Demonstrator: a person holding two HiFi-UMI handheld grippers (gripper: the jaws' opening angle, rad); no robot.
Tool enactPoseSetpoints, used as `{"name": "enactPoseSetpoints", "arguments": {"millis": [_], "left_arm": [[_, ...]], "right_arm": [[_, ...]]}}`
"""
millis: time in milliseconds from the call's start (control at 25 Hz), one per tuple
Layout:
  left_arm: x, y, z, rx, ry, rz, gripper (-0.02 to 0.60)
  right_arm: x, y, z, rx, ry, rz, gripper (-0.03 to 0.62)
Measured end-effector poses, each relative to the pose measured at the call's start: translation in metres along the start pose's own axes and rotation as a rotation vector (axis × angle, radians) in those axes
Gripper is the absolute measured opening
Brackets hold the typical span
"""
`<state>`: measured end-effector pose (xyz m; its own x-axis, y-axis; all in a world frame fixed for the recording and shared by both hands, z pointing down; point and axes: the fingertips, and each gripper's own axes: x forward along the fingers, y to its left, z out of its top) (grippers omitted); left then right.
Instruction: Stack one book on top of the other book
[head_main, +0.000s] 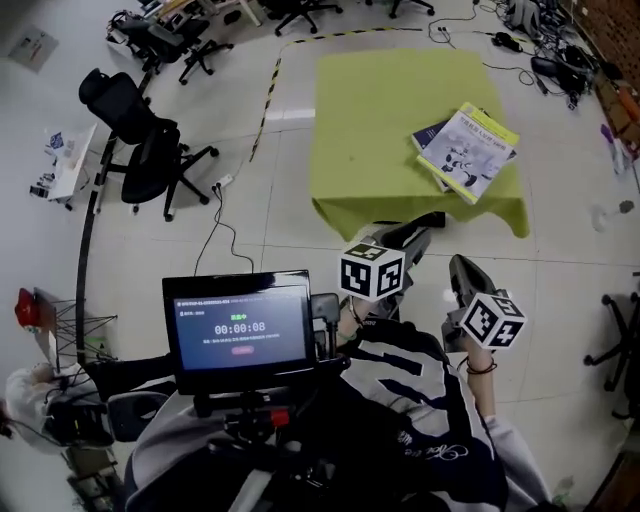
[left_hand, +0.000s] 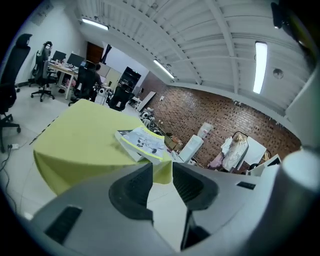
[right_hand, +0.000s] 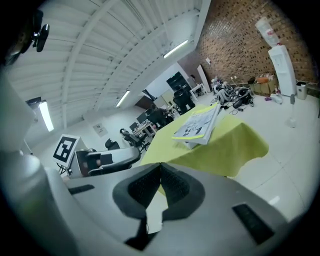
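Note:
Two books lie stacked at the right side of the green-covered table (head_main: 370, 130). The top book (head_main: 468, 150) is white with a yellow-green border and sits askew on a dark blue book (head_main: 430, 135). Both grippers hover off the table, near the person's body. My left gripper (head_main: 430, 224) stands short of the table's near edge, its jaws apart with nothing between them. In the left gripper view the stack (left_hand: 144, 143) shows beyond that gripper (left_hand: 162, 172). My right gripper (head_main: 460, 268) is lower and further right. Its jaws (right_hand: 160, 172) are shut and empty, with the books (right_hand: 197, 125) far ahead.
A black office chair (head_main: 140, 140) stands left of the table, with a cable and striped floor tape beside it. A small screen (head_main: 243, 325) is mounted in front of the person. More chairs and desks (head_main: 180, 30) line the far side. A brick wall (left_hand: 220, 115) is at the right.

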<state>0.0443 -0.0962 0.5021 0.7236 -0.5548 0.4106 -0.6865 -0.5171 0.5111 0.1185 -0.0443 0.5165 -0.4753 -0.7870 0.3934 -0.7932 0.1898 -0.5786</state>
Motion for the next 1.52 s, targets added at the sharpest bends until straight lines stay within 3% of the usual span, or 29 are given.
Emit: {"name": "enactPoseSetpoints", "arguments": {"millis": [200, 320, 560, 960, 1200, 1520], "left_arm": [[-0.042, -0.016, -0.037, 0.007, 0.008, 0.076, 0.093], [-0.061, -0.015, -0.044, 0.019, 0.001, 0.125, 0.012], [-0.106, -0.014, -0.053, 0.017, 0.011, 0.177, 0.005], [-0.137, 0.011, -0.099, 0.027, 0.06, 0.144, 0.005], [-0.224, 0.015, -0.109, 0.057, 0.057, 0.065, 0.005], [-0.297, 0.026, -0.145, 0.021, 0.034, 0.009, 0.005]], "right_arm": [[-0.019, 0.019, -0.03, 0.01, 0.054, 0.079, -0.011], [-0.021, 0.025, -0.038, 0.03, 0.053, 0.112, -0.011], [-0.033, 0.058, -0.044, 0.054, 0.028, 0.149, -0.011], [-0.026, 0.064, -0.087, 0.097, -0.02, 0.108, -0.011], [-0.045, 0.144, -0.137, 0.094, -0.07, 0.079, -0.011], [-0.057, 0.209, -0.205, 0.071, -0.018, 0.091, -0.011]]}}
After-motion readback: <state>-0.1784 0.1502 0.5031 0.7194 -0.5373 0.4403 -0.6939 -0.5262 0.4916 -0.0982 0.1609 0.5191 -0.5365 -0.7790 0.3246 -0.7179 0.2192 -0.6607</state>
